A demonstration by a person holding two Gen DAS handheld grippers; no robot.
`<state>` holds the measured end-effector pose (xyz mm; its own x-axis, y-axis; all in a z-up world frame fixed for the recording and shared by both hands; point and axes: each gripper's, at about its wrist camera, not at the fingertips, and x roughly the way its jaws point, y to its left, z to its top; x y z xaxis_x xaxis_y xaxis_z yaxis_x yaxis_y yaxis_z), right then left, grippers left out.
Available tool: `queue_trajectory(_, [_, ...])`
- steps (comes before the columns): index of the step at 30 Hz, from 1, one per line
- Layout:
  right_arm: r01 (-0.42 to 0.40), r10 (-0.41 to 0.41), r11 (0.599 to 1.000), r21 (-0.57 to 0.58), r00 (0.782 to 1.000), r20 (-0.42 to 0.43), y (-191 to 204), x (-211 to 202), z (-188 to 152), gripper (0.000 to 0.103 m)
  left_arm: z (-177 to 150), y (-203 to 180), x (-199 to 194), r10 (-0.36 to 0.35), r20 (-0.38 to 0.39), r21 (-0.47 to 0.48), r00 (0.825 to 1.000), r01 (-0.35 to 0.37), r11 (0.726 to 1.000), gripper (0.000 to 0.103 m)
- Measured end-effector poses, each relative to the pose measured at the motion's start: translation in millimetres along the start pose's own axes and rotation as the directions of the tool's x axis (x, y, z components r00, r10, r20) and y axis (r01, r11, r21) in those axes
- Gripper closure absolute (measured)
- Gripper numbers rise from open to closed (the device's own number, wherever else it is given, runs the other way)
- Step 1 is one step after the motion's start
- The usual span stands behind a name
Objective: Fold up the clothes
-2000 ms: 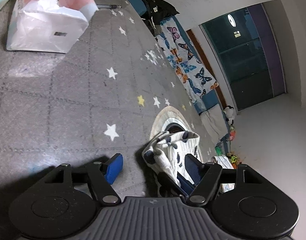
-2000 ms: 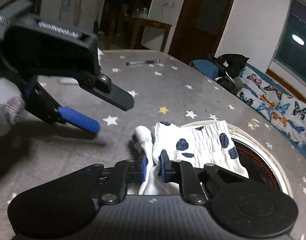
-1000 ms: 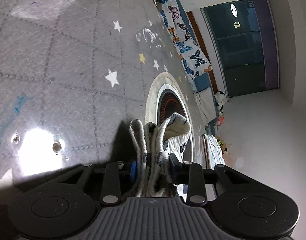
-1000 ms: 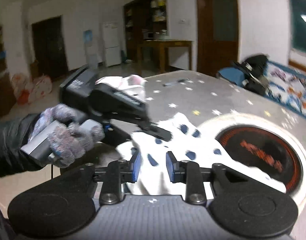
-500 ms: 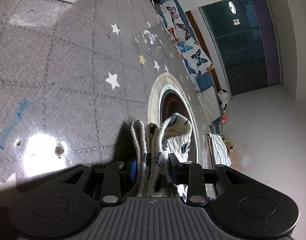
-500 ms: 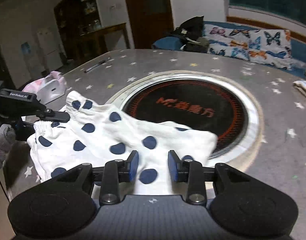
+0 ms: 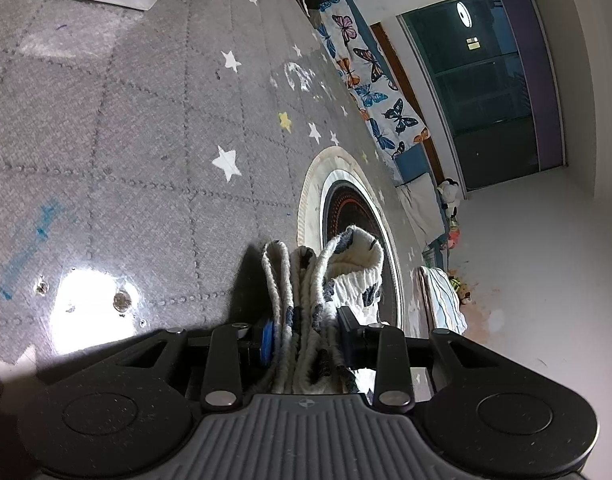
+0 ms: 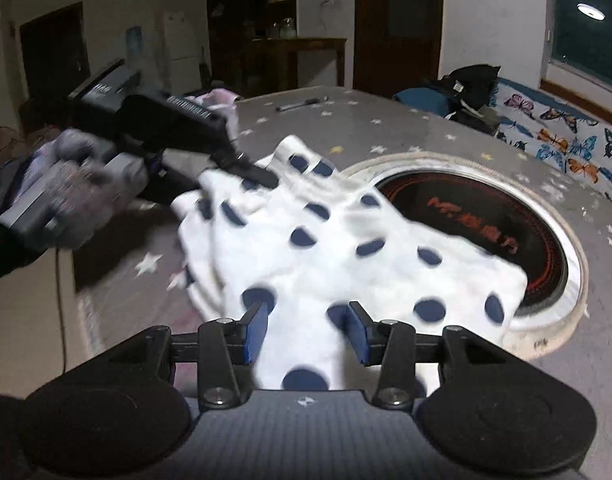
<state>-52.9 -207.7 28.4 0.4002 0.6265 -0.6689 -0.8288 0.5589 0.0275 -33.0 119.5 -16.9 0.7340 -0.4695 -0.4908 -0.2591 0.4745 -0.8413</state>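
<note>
our left gripper [image 7: 306, 338] is clamped on the bunched spotty shorts [image 8: 346, 248], our right gripper [image 8: 306, 332] has just been opening over them, so the fold might flop open.

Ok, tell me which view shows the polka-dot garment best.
The right wrist view: the polka-dot garment lies spread over the table, reaching the round cooktop. The left wrist view shows only its bunched edge clamped in the left gripper.

Garment [image 8: 346, 240] on table [image 8: 406, 128], partly over round hob [image 8: 506, 220], pen [image 8: 301, 104] behind
</note>
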Motion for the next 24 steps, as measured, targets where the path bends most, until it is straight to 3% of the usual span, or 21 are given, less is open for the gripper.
queue_trajectory(7, [-0.033, 0.035, 0.997, 0.075, 0.999, -0.019, -8, -32, -20, 0.056, 0, 0, 1, 0.001, 0.003, 0.005, 1.000, -0.001, 1.000, 0.067])
queue_trajectory(11, [0.003, -0.007, 0.984, 0.179, 1.000, 0.022, -28, -46, -26, 0.056, -1, -1, 1, 0.006, 0.006, 0.013, 1.000, -0.007, 1.000, 0.067])
queue_trajectory(15, [0.076, -0.100, 0.950, 0.302, 0.993, 0.063, -55, -50, -27, 0.056, -1, -3, 1, 0.010, 0.008, 0.016, 1.000, -0.010, 1.000, 0.067])
queue_trajectory(18, [0.124, -0.155, 0.909, 0.399, 0.987, 0.046, -75, -40, -30, 0.056, -1, -4, 1, 0.012, 0.011, 0.020, 1.000, -0.013, 1.000, 0.067])
queue_trajectory(24, [0.108, -0.156, 0.855, 0.507, 0.986, 0.053, -91, -24, -41, 0.061, -2, -7, 0, 0.026, 0.015, 0.039, 1.000, -0.026, 0.999, 0.068])
